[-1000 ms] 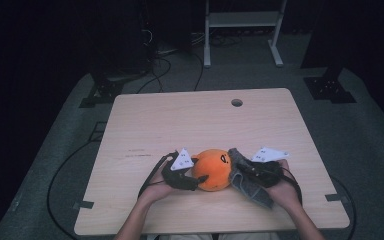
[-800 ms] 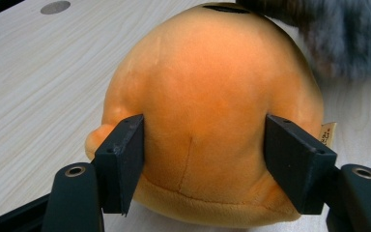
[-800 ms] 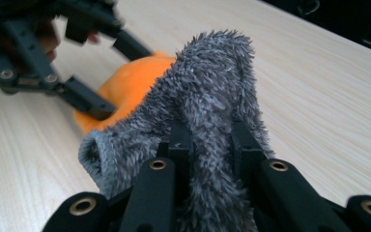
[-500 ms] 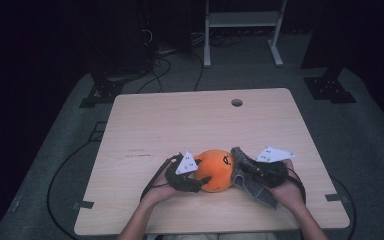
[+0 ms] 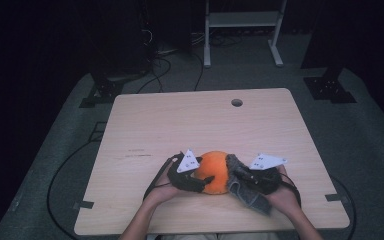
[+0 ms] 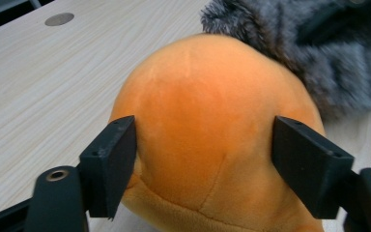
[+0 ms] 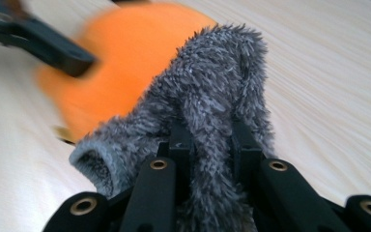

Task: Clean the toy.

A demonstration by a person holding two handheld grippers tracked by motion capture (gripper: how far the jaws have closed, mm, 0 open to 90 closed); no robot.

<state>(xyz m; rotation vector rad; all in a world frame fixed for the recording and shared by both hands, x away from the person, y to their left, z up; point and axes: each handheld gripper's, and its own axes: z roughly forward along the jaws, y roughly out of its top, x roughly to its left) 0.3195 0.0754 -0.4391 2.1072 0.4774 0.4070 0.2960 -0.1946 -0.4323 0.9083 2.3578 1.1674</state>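
Observation:
An orange plush ball [image 5: 215,170] lies near the table's front edge, between the person's two hands. My left gripper [image 5: 202,181] reaches it from the left. In the left gripper view the ball [image 6: 207,121] bulges between my two pads [image 6: 111,164], and my left gripper [image 6: 203,154] has just been opening; the pads stand against its sides without squeezing. My right gripper [image 7: 212,145] is shut on a grey furry cloth [image 7: 212,96], which drapes against the ball's right side [image 5: 247,195]. The other gripper's black jaw [image 7: 53,46] crosses the blurred orange ball [image 7: 125,63].
The light wooden table [image 5: 180,120] has a round cable hole [image 5: 237,102] at its back. Black cables trail off the left edge [image 5: 152,185]. A white metal frame [image 5: 240,30] stands on the dark floor behind.
The left gripper has edged slightly to the right against the ball. The right gripper and the grey cloth stay where they were.

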